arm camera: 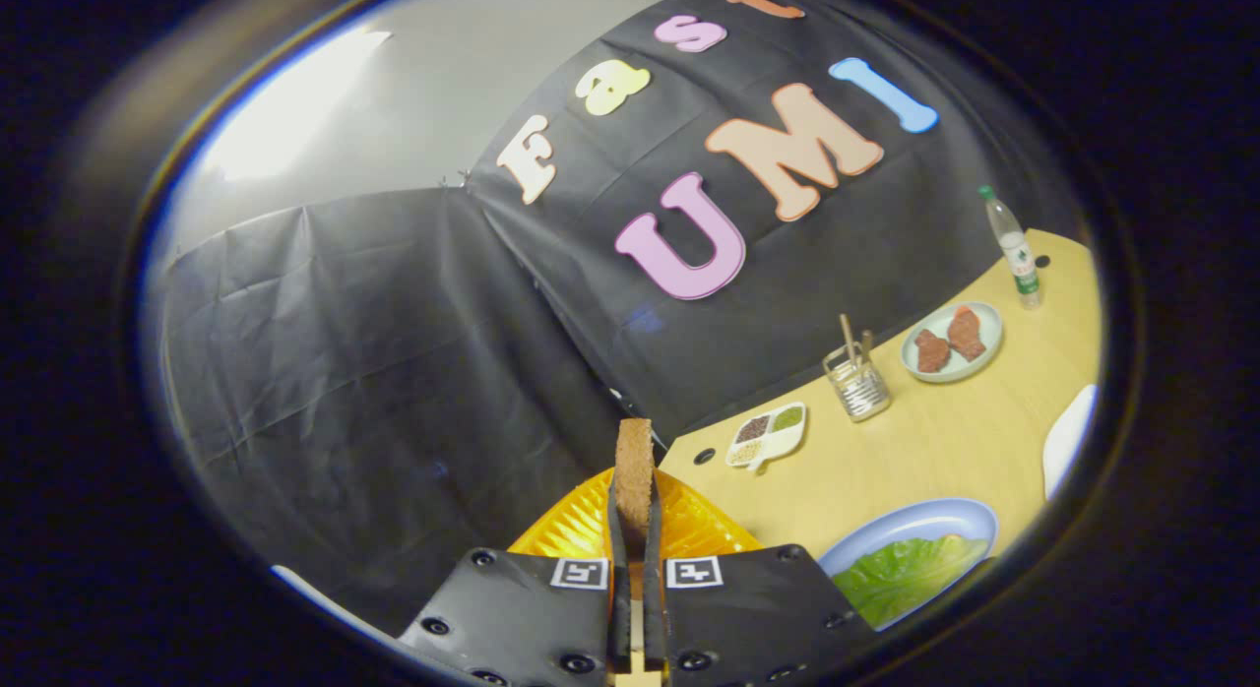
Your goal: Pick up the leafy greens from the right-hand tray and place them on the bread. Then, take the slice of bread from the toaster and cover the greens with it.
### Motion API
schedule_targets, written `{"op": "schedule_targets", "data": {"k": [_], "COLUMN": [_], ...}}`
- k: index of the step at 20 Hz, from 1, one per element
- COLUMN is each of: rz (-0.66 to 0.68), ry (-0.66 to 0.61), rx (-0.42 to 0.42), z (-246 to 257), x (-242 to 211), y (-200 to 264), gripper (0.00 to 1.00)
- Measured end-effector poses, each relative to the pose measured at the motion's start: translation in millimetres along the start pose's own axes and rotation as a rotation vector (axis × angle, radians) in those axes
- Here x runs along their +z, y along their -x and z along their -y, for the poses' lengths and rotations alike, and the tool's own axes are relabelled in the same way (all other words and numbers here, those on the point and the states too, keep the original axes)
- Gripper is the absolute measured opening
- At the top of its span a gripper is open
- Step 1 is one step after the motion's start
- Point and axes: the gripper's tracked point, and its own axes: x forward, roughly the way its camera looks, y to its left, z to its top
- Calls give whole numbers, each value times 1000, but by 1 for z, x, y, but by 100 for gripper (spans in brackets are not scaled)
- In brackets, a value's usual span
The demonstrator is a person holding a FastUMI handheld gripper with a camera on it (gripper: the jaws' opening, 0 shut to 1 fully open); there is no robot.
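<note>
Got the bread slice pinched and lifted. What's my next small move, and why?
Probably swing the gripper toward the blue plate just beyond the right finger. Both fingers are shut on the bread slice, which stands on edge above the orange toaster, seemingly lifted out. The leafy greens already lie on that plate, so the slice should travel there next to cover them.

We see the hand-held gripper (635,515) w/ both fingers (617,539) pressed on a brown bread slice (635,461), held edge-on & upright over an orange tray (689,525). To the right, on the tabletop (915,451): blue plate (945,518) w/ leafy greens (906,574) near the fingers; beyond it a divided dish (767,435) of spices, glass holder (857,384) w/ sticks, plate (953,342) w/ two brown pieces, bottle (1014,246) at the far edge.
</note>
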Motion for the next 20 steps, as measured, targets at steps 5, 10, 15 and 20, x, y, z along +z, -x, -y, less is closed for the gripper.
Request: {"op": "schedule_targets", "data": {"k": [5, 10, 15, 20], "rz": [-15, -76, -142, -180], "ry": [-136, -269, -287, -203], "rx": [-17, -85, -159, -270], "z": [59, 128, 173, 206], "x": [-16, -50, -79, -92], "y": [33, 43, 49, 57], "gripper": [8, 8, 8, 8]}}
